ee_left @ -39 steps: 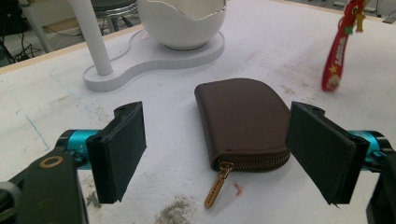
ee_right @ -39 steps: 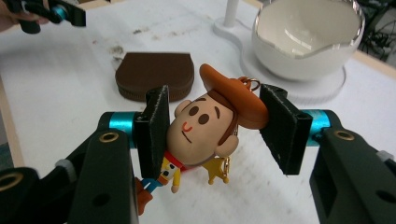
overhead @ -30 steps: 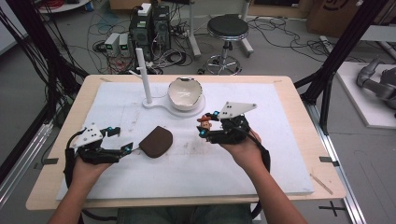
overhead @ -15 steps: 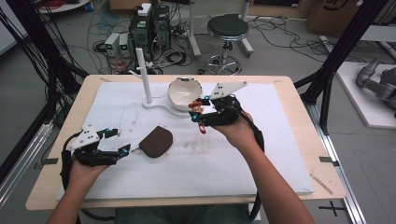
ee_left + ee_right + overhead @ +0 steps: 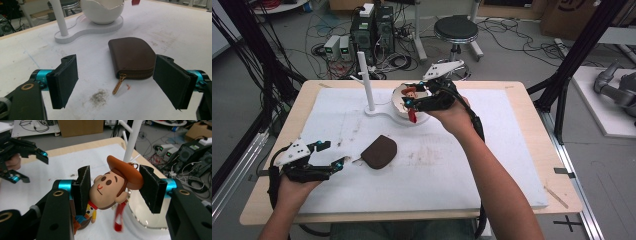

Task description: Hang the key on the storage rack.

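Black grippers (image 5: pixel 117 82); teal joints; flat black jaws; grey three-cornered plates.

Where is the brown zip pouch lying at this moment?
In the high view, the brown zip pouch lies left of centre on the white mat, just ahead of the open left tool.

On my table (image 5: pixel 512 165) the pouch (image 5: pixel 379 151) lies left of centre, with my left gripper (image 5: pixel 328 156) just to its left. Behind it, the bowl (image 5: pixel 398 102) sits on a stand base (image 5: pixel 379 111), the post (image 5: pixel 366 80) to its left. My right gripper (image 5: pixel 411 95) holds the figure (image 5: pixel 410 92) over the bowl.
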`<action>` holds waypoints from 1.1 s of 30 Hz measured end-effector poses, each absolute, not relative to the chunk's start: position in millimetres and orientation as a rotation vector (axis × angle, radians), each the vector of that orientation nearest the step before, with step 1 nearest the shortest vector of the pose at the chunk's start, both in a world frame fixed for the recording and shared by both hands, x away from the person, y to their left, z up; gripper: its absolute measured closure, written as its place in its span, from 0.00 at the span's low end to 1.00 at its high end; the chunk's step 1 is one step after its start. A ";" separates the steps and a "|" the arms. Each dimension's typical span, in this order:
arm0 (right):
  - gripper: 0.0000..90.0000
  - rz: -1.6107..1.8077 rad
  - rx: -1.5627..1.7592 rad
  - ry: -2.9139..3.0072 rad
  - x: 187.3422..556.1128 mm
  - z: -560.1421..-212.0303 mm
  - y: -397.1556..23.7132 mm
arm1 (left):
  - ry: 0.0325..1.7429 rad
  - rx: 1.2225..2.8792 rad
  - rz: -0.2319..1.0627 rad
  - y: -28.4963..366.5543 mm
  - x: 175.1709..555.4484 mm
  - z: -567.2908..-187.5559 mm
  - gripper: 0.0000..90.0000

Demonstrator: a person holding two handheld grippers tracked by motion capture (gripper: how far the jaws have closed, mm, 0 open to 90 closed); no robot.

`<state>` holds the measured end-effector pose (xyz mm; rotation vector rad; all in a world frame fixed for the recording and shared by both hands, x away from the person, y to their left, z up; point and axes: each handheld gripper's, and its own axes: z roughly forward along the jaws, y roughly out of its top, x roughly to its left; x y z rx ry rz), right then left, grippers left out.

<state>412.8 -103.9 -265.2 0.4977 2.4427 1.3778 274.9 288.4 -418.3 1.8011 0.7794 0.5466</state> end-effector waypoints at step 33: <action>0.51 1.375 0.400 2.475 454.0 -243.0 -14.2 | 0.799 1.793 0.583 301.3 260.5 -417.0 0.23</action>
